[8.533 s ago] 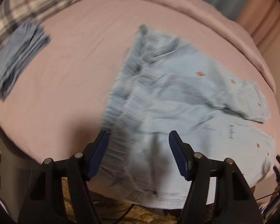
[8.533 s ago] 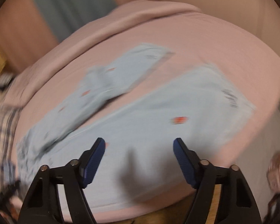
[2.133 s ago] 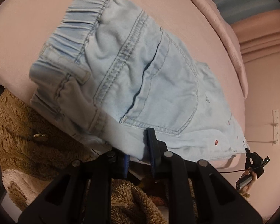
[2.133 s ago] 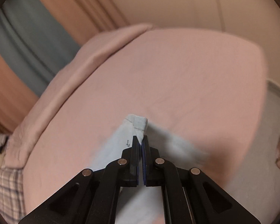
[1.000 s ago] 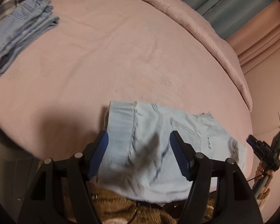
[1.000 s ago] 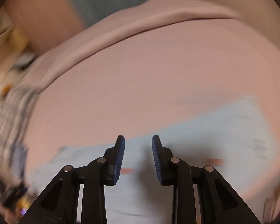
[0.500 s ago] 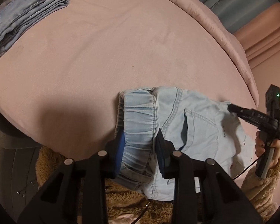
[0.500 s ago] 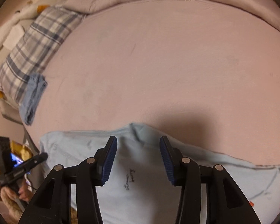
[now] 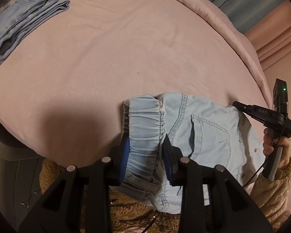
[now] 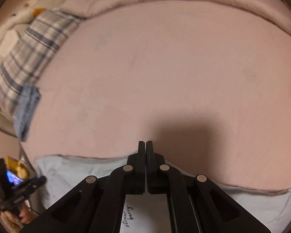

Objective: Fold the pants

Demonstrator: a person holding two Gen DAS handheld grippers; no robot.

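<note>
Left wrist view: left gripper (image 9: 145, 153) clamps the pants' (image 9: 209, 136) waistband (image 9: 143, 120); legs run rightward toward the clenched right gripper (image 9: 237, 104).

The left gripper (image 9: 146, 155) is straddling the gathered waistband of the light denim pants (image 9: 199, 134), which are lying folded at the near edge of the pink bed (image 9: 110, 54). The right gripper (image 9: 240, 106) is resting at the pants' far end. Another folded pair of jeans (image 9: 23, 21) is lying far left.
</note>
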